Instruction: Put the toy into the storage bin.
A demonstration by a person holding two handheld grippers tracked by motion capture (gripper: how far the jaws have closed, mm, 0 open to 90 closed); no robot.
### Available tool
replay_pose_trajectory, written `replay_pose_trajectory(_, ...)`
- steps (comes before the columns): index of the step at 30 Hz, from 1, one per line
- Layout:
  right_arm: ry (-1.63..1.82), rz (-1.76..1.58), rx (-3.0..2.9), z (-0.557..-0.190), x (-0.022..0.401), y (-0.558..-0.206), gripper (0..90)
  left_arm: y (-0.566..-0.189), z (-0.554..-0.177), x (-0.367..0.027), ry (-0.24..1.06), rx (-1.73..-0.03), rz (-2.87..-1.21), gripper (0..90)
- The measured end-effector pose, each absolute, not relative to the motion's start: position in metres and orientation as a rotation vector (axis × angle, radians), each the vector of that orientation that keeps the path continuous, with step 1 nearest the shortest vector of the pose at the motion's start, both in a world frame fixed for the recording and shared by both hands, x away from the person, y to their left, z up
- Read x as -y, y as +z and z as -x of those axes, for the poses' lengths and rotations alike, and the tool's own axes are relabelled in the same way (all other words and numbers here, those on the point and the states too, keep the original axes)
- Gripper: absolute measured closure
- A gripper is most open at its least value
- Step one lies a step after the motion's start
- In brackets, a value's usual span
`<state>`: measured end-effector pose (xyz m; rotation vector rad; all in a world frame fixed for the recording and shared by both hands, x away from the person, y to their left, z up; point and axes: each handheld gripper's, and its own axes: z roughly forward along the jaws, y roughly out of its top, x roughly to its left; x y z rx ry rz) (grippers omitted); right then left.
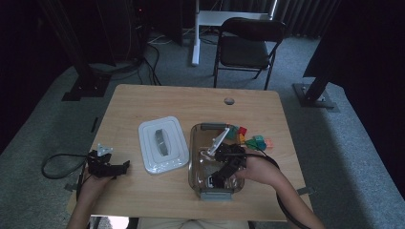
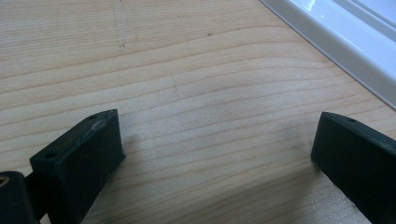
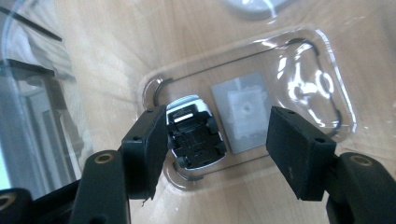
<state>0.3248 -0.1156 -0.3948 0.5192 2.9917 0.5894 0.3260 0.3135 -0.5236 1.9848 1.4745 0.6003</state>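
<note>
From the high view, the right gripper (image 1: 220, 177) dips into a clear tub (image 1: 196, 143) on the table (image 1: 191, 102), with coloured blocks (image 1: 253, 140) just beyond the tub's far right corner. A white lid (image 1: 162, 144) lies left of the tub, and the left gripper (image 1: 119, 168) rests near the table's left edge.

The right gripper view shows jaws spread above a small toy car (image 3: 194, 135) lying wheels-up on the tub floor, beside a grey square (image 3: 243, 112). The left gripper view shows jaws spread over bare wood, the lid's rim at its upper right.
</note>
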Motion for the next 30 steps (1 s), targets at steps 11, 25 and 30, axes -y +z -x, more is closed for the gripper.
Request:
replay_pose_trajectory(11, 0.822, -0.67, -2.849, -0.322, 0.153, -0.373, 35.2, -0.524, -0.326, -0.313, 0.601, -1.473, -1.987, 2.6)
replay_pose_trajectory(25, 0.989, -0.866, -2.66, -0.327, 0.209, -0.359, 29.5, -0.524, -0.326, -0.313, 0.597, -1.472, -1.987, 2.6)
replay_pose_trajectory(30, 0.982, -0.932, -2.622, -0.33, 0.225, -0.364, 29.6, -0.524, -0.326, -0.313, 0.599, -1.472, -1.982, 2.6)
